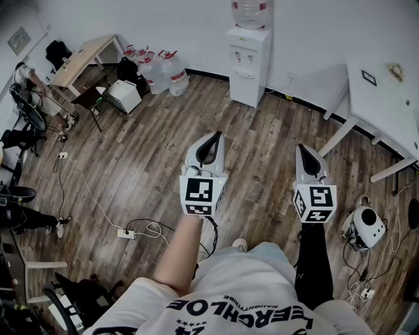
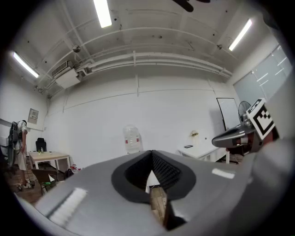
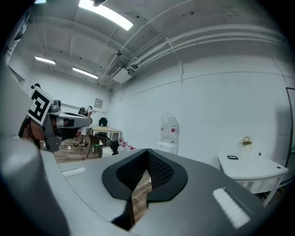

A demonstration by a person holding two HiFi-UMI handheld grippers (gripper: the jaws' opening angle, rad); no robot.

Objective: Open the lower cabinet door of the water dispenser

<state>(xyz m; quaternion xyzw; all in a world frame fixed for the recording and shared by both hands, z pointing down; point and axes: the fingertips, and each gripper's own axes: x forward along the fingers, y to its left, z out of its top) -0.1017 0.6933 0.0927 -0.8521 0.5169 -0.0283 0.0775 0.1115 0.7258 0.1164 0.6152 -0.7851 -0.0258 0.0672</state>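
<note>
Water dispenser [image 1: 249,62]: white body; bottle [image 1: 249,12] clear, red label. Floor [image 1: 163,150]: brown wood-plank pattern. Left claw [image 1: 211,141] and right claw [image 1: 306,154]: grey shells, black ribbed pads [image 3: 159,168]; marker cubes [image 1: 200,193] black-and-white square pattern. Right-hand desk [image 1: 386,98]: white. Far-left desk [image 1: 82,59]: pale wood top. Wall [image 1: 314,26]: white

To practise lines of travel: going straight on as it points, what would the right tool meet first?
Ahead of the right tool the way looks free, then probably the tall white water dispenser, or white wall beside it; depth unclear.
</note>
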